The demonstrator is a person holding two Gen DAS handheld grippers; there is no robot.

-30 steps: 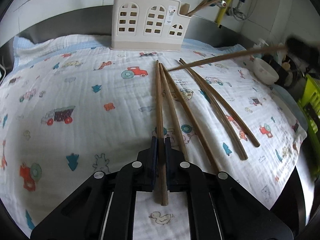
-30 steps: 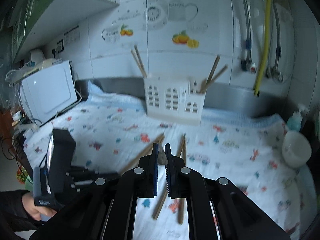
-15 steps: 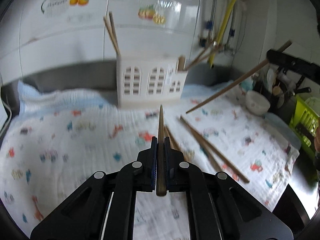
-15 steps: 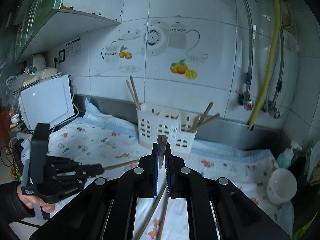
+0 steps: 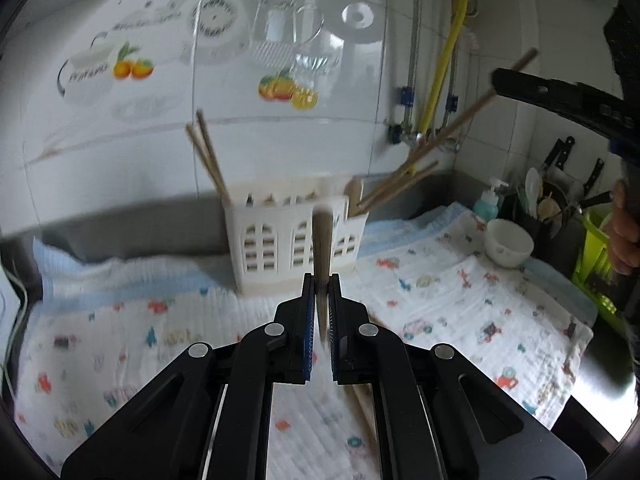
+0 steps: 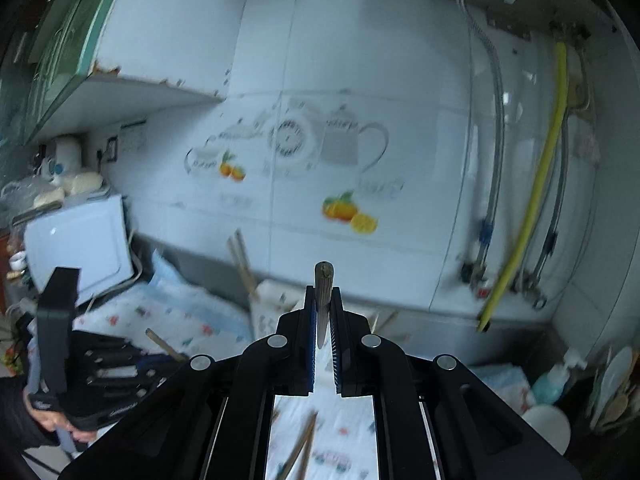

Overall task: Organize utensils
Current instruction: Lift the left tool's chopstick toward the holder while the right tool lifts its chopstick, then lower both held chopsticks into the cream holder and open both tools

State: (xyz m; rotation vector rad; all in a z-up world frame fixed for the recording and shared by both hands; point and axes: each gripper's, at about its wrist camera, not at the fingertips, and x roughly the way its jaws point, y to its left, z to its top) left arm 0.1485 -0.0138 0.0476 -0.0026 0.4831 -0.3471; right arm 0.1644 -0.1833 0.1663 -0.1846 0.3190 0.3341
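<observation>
My left gripper (image 5: 320, 284) is shut on a wooden chopstick (image 5: 322, 240), lifted off the cloth and pointing at the white utensil holder (image 5: 292, 244). The holder has chopsticks standing in its left end (image 5: 208, 160) and its right end (image 5: 396, 188). My right gripper (image 6: 323, 296) is shut on another chopstick (image 6: 323, 280), held high above the holder (image 6: 272, 304). That gripper and its slanted chopstick (image 5: 460, 120) show at the upper right of the left wrist view. Loose chopsticks (image 6: 300, 448) lie on the patterned cloth (image 5: 120, 320).
A white bowl (image 5: 508, 240), a soap bottle (image 5: 488, 200) and a rack of kitchen tools (image 5: 552, 200) stand at the right. A green basket (image 5: 596, 248) is at the far right. The tiled wall with pipes (image 6: 532, 200) rises behind the holder.
My left gripper has lifted its chopstick off the cloth and moved closer to the holder. My right gripper has risen higher and tilted up with its chopstick.
</observation>
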